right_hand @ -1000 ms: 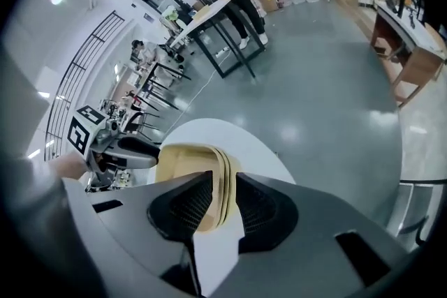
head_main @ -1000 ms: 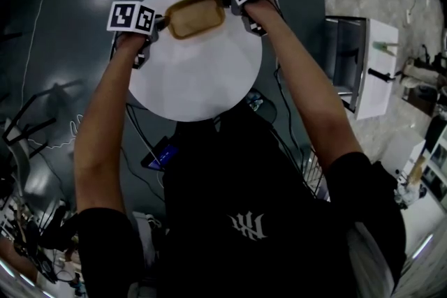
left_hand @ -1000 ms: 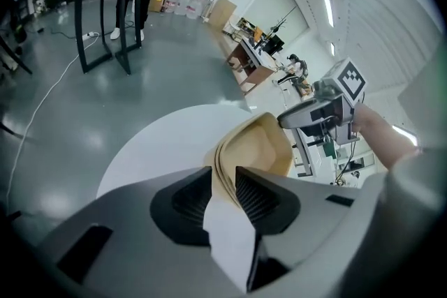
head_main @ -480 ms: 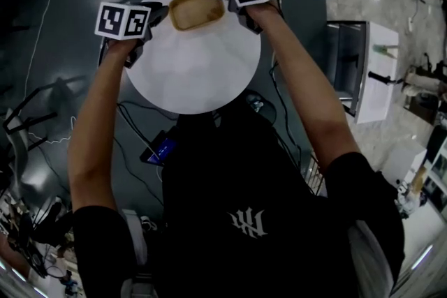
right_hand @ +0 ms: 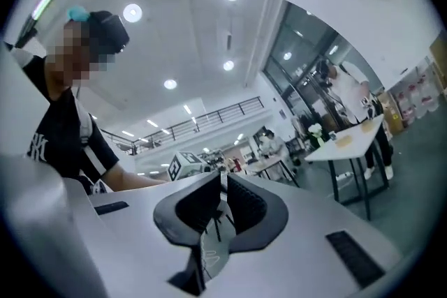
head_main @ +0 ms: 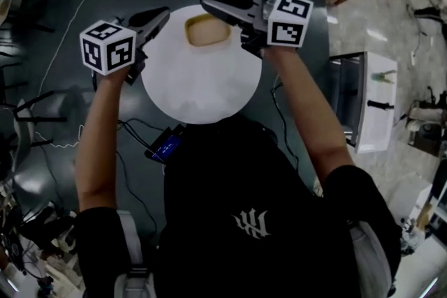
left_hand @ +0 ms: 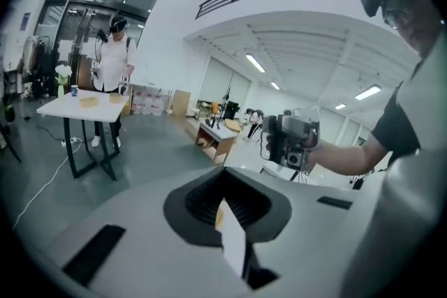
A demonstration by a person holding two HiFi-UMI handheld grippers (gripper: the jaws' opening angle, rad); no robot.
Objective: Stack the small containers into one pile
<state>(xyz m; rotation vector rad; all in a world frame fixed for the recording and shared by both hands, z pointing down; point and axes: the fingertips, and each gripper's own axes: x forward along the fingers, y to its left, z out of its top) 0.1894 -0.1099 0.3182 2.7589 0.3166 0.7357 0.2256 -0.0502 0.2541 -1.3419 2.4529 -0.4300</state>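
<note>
At twelve o'clock on the round surface (head_main: 202,91) the containers (head_main: 207,31) sit, seemingly one pile. My left claw (head_main: 157,16), at ten, is pinched empty; my right claw (head_main: 213,0), at one, has just been closing on nothing. A low swing could knock the pile off the far edge.

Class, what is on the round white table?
One tan container sits on the round white table. The right gripper, jaws just closing empty, hides its far rim; any nested containers are unseen.
</note>
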